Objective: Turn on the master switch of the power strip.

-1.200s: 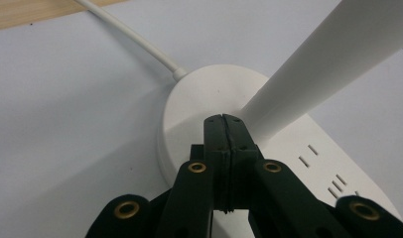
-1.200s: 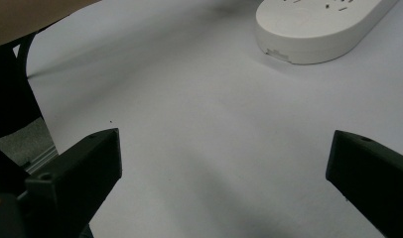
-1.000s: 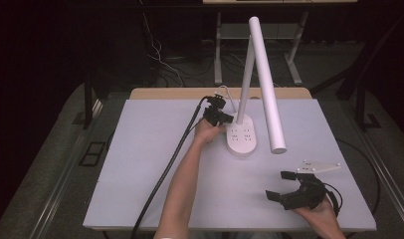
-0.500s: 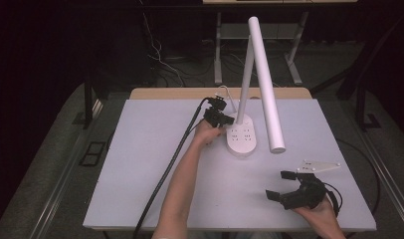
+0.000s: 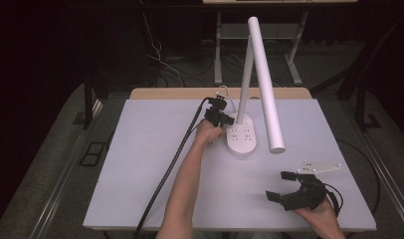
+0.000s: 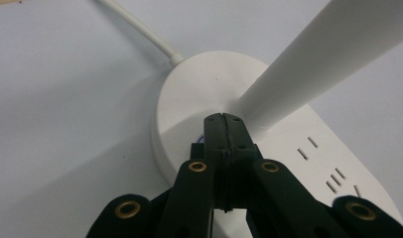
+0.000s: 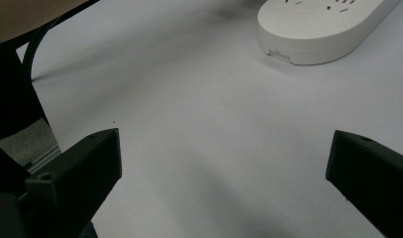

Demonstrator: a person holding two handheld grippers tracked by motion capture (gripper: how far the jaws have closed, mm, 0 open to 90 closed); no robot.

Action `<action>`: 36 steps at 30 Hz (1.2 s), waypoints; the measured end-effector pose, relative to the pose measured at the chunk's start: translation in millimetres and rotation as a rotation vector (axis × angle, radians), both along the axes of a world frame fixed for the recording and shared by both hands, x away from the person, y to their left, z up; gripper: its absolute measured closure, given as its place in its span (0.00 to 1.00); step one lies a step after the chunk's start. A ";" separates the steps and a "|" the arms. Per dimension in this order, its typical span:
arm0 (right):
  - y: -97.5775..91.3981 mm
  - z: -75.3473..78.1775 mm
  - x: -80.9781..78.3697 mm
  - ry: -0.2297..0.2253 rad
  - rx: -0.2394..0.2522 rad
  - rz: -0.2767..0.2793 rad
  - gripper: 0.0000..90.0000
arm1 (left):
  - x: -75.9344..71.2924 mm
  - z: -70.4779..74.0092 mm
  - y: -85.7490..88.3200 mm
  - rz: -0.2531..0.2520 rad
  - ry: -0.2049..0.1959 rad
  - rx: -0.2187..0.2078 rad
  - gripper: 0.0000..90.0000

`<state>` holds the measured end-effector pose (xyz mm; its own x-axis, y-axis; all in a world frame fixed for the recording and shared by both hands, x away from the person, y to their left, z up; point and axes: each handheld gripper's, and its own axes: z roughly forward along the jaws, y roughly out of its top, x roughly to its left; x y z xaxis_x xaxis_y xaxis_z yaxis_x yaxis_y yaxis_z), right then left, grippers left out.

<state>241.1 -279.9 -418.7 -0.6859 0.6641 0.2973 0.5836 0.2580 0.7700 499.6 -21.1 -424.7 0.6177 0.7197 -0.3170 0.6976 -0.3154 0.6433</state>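
Little differs from half second ago: left gripper (image 5: 225, 118) stays at rear end of white desk lamp base (image 5: 241, 135), near middle of pale table (image 5: 140, 149); right gripper (image 5: 282, 185) stays low at table's near right. Left jaws pressed together, tips touching base top beside foot of lamp post (image 6: 308, 64); whether anything sits between them cannot be told. Right jaws spread wide over bare tabletop, holding nothing. Base carries socket slots (image 6: 333, 173); white cord (image 6: 140, 30) exits its rear. Lamp head (image 5: 264, 84) slants forward above base.

Grey mat (image 5: 140, 164) over wooden table (image 5: 165, 93)
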 end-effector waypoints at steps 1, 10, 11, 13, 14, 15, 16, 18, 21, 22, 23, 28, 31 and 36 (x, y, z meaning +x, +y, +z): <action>0.2 0.0 0.0 0.002 -0.001 -0.001 0.01 | -0.1 -0.4 0.8 0.002 0.002 -0.005 1.00; 0.6 -0.5 1.1 0.008 -0.001 -0.005 0.01 | -0.1 0.3 0.8 0.002 0.003 -0.009 1.00; 0.4 -0.6 1.1 0.008 -0.001 -0.004 0.01 | -0.3 0.2 0.7 0.004 0.001 -0.009 1.00; 0.0 -0.7 1.1 0.009 0.000 -0.004 0.01 | -0.3 0.8 0.6 -0.012 -0.002 0.000 1.00; -0.2 -0.7 1.3 0.009 0.001 -0.004 0.01 | 0.2 2.1 2.3 -0.049 -0.019 0.017 1.00; -0.5 -0.7 1.4 0.009 0.001 -0.005 0.01 | -0.5 2.9 1.5 -0.063 -0.029 0.032 1.00; -0.7 -0.7 1.5 0.009 0.001 -0.005 0.01 | -2.2 3.1 0.1 -0.064 -0.041 0.039 1.00; -1.1 -0.9 2.2 0.010 0.001 -0.006 0.01 | -4.1 2.9 -2.1 -0.087 -0.057 0.045 1.00; -1.3 -1.0 2.5 0.010 0.003 -0.007 0.01 | -6.9 4.9 -4.9 -0.103 -0.079 0.080 1.00; -1.3 -1.0 2.5 0.011 0.004 -0.007 0.00 | -7.5 5.3 -4.7 -0.105 -0.079 0.085 1.00; -1.4 -1.0 2.5 0.009 0.003 -0.007 0.01 | -7.7 5.1 -4.1 -0.105 -0.080 0.081 1.00; -1.8 -1.1 2.6 0.011 0.004 -0.008 0.01 | -10.9 13.2 3.5 -0.097 -0.101 0.057 1.00; -1.8 -1.2 2.9 0.011 0.003 -0.009 0.01 | -13.2 21.6 8.6 -0.100 -0.117 0.053 1.00; -2.3 -1.2 3.2 0.006 0.005 -0.012 0.01 | -17.9 33.2 18.0 -0.109 -0.134 0.029 0.98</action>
